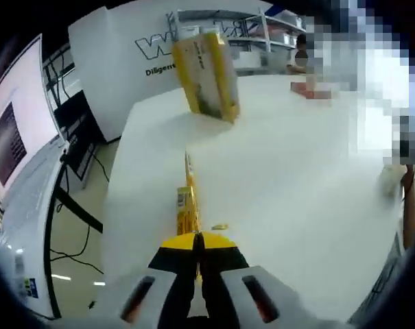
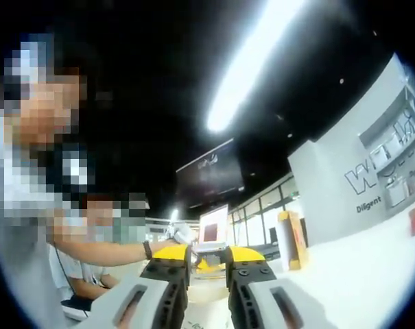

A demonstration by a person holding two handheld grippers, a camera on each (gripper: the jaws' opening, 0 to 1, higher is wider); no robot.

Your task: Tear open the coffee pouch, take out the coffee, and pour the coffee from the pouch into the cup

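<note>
Pouch (image 1: 186, 205) stands edge-on, pinched ahead in the clenched left gripper (image 1: 196, 241), likely steadied for tearing, while the right gripper (image 2: 207, 255) gapes apart, holding nothing.

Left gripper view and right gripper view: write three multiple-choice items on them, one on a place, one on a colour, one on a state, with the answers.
1. Where does the yellow box stand in the left gripper view?
A. on the floor
B. near the far edge of the white table
C. on a shelf

2. What colour is the thin coffee pouch between the left gripper's jaws?
A. yellow
B. blue
C. green

3. How do the right gripper's jaws stand?
A. shut on a cup
B. shut on a spoon
C. apart, holding nothing

Answers: 1 B, the box stands upright on the tabletop's far part. 2 A, the pouch shows yellow with print. 3 C, a gap shows between the yellow tips.
</note>
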